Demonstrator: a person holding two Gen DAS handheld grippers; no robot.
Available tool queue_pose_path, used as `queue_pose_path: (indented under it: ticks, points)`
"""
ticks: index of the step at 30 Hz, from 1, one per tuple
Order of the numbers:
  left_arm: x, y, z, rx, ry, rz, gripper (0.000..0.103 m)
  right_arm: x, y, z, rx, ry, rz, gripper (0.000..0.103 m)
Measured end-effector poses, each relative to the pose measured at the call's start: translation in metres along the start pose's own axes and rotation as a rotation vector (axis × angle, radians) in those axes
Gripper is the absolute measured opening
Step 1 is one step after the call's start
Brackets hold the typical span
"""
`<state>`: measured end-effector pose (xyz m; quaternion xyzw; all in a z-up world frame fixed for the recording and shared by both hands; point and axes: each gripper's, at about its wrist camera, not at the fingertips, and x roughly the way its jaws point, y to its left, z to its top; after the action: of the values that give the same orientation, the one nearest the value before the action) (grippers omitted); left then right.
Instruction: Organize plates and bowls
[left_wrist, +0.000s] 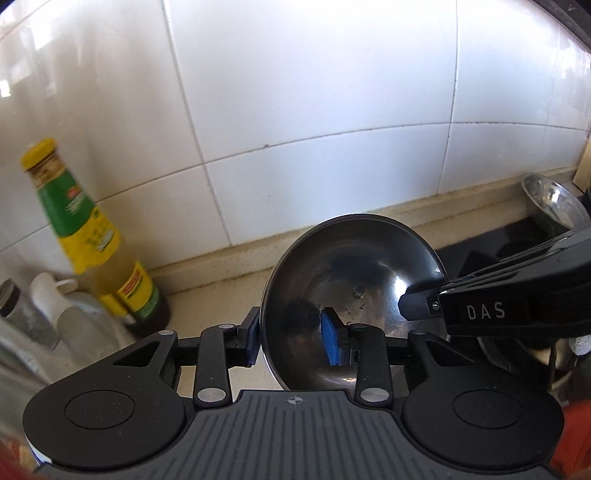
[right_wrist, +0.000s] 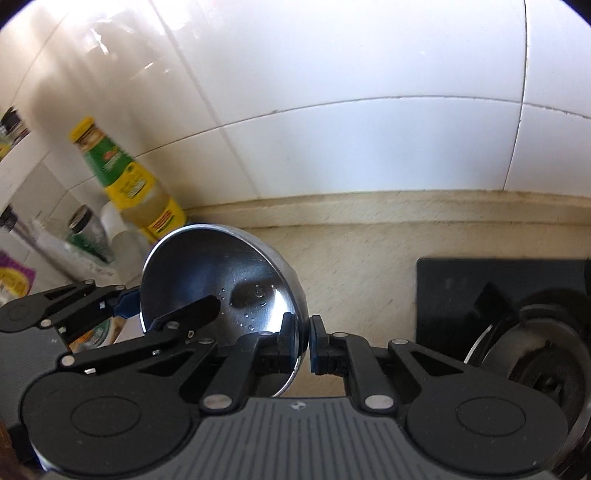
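A wet steel bowl is held on edge above the beige counter, its hollow facing the cameras. My left gripper straddles its left rim, one blue pad outside and one inside, with a gap between pads and wall. My right gripper pinches the bowl's right rim between its pads. In the left wrist view the right gripper reaches in from the right onto the rim. A second steel bowl stands at the far right by the wall.
A yellow-capped sauce bottle and small jars stand at the left against the white tiled wall. A black stove top with a burner lies at the right. Beige counter stretches between them.
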<state>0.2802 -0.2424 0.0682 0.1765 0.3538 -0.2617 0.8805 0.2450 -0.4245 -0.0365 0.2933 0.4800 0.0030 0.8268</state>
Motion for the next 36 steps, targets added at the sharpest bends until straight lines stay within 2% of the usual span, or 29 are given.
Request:
queue_pose_path:
  ticks: [7,11,19,31,36]
  points:
    - [-0.029,0.009,-0.022,0.002,-0.012,0.022,0.044,0.001,0.02,-0.035,0.015,0.027,0.072,0.015]
    - [-0.036,0.013,-0.035,-0.007,-0.006,0.024,0.044,0.0,0.028,-0.048,-0.011,0.051,0.073,0.015]
    - [-0.045,0.014,-0.063,-0.019,0.014,-0.025,0.044,-0.002,0.033,-0.057,-0.067,0.101,0.048,0.015]
    - [-0.04,0.016,-0.075,-0.017,0.058,-0.054,0.044,0.003,0.038,-0.056,-0.142,0.168,0.017,0.016]
    - [-0.034,0.022,-0.084,-0.031,0.079,-0.031,0.041,-0.002,0.056,-0.059,-0.249,0.112,-0.03,0.023]
